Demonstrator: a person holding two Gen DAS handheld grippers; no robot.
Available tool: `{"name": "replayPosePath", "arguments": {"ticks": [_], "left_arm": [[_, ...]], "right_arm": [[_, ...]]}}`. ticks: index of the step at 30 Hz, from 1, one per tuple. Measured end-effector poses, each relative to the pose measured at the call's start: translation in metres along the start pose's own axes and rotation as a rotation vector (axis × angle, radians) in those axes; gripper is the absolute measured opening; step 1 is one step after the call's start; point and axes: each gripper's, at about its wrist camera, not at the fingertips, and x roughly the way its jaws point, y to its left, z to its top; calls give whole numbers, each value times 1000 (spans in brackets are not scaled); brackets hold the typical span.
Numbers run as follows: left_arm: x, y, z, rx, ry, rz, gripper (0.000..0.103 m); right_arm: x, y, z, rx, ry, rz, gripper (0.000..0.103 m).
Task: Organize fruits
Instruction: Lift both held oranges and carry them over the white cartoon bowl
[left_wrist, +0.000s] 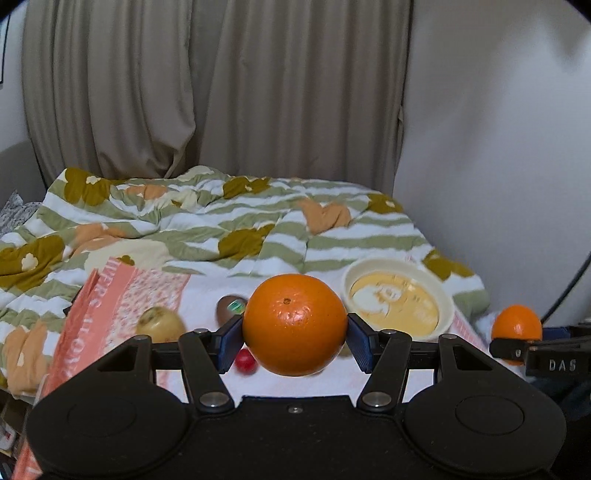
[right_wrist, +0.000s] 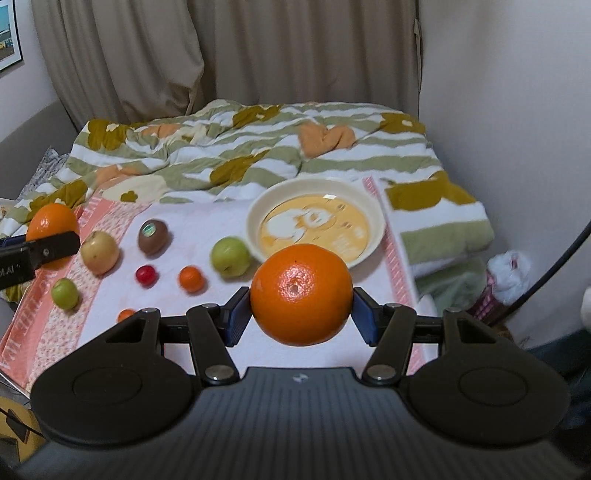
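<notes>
Two oranges held, one per gripper.
The left gripper (left_wrist: 294, 334) clamps one orange (left_wrist: 294, 325), the right gripper (right_wrist: 301, 308) another orange (right_wrist: 301, 294), above the cloth (right_wrist: 207, 221). Beyond: one bowl (right_wrist: 376, 221). Only the right view shows two green fruits, the nearer (right_wrist: 65, 293) and the farther (right_wrist: 231, 256).

the small orange fruit (right_wrist: 126, 315) is half hidden behind the right claw's (right_wrist: 301, 308) linkage.

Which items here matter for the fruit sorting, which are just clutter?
Job:
- left claw shut on left orange
- right claw shut on right orange
- bowl
- green apple
- kiwi
- red fruit

Clutter:
- striped blanket
- curtain
- plastic bag
</notes>
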Motion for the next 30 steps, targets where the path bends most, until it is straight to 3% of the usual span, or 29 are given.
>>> {"name": "replayPosePath", "arguments": {"ticks": [13, 20, 30], "left_arm": [[66, -79, 41, -58, -10, 58, 63], [125, -97, 58, 5, 37, 63, 63], [218, -119, 59, 154, 145, -11, 63]], "right_arm": [[47, -81, 65, -72, -28, 77, 73], [95, -104, 93, -58, -7, 78, 73], [162, -118, 114, -29, 48, 52, 73]]}}
